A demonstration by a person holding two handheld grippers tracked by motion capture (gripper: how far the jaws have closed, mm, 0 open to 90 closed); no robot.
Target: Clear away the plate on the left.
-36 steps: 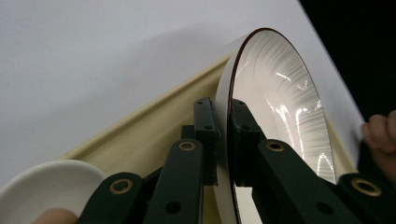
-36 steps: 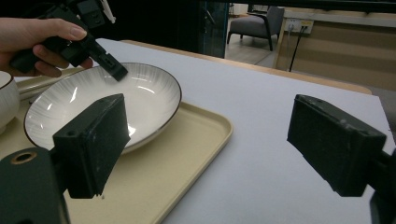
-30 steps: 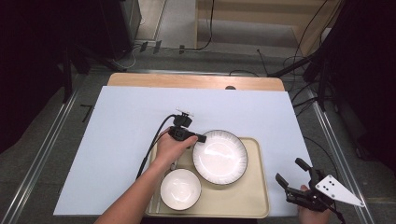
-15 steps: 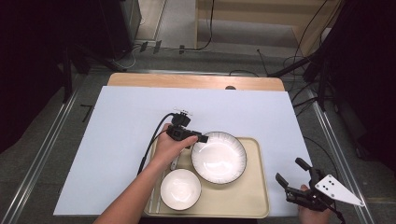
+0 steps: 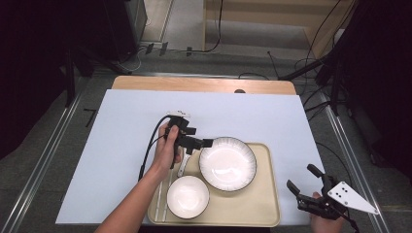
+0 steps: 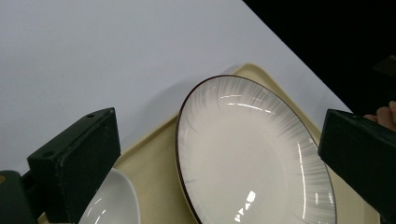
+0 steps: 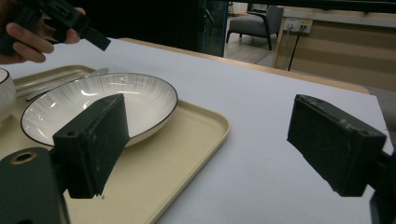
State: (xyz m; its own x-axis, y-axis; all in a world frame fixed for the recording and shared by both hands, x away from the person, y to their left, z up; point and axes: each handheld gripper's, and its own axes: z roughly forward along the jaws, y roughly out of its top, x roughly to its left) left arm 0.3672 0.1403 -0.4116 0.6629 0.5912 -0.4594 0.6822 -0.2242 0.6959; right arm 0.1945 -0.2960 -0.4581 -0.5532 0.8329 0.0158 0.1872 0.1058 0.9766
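On tray (image 5: 262, 213): large plate (image 5: 227, 163), shifted slightly rightward; left gripper (image 5: 206, 142) wide open, just released, withdrawing; placement apparently done.

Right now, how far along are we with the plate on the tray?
Nothing looks done: the plate and small bowl both sit on the tray. In hand: the left gripper, open, is at the plate's rim. Left: gripping and moving it. The right gripper waits open beside the tray.

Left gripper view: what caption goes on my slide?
Open left gripper hovers over a ribbed white plate on a beige tray.
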